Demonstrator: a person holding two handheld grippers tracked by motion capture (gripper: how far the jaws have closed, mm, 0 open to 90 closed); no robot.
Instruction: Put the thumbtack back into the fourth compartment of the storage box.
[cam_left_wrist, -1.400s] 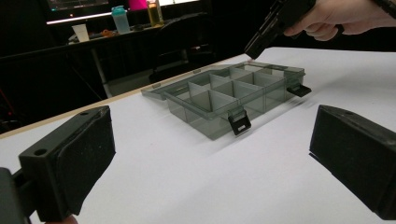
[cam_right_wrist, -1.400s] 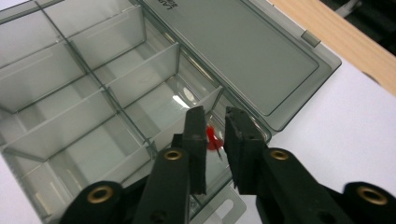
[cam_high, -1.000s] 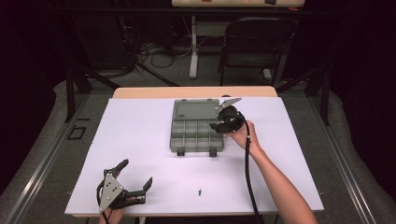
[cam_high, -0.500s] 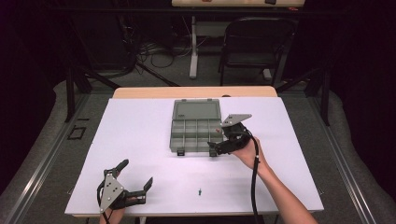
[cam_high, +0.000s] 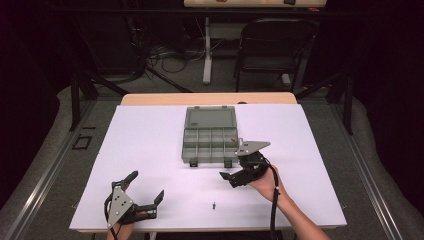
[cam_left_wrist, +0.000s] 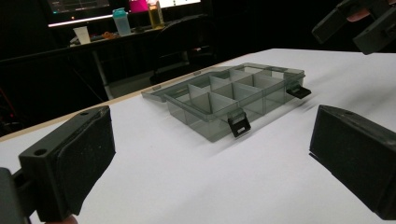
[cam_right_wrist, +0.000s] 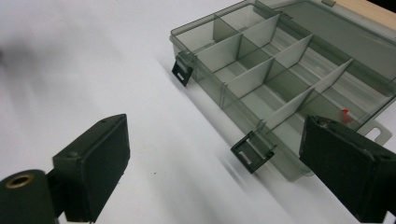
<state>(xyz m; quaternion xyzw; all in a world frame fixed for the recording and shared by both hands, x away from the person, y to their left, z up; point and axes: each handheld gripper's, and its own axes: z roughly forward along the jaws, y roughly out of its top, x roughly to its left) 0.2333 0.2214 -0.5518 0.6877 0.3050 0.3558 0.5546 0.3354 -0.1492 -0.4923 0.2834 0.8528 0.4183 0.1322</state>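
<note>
organizer box | just beyond right tool | jaws apart, empty

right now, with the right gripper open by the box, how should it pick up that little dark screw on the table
Grip the small screw across its upper part, coming straight down from above. It seems to stand upright on the bare white table, apart from the organizer box, so the right gripper can straddle it freely.

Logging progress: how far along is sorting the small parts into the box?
Done: one red piece lies in a compartment of the open box. In hand: nothing; the right gripper is empty, and its fingers have just been opening. Remaining: a small part on the table.
</note>
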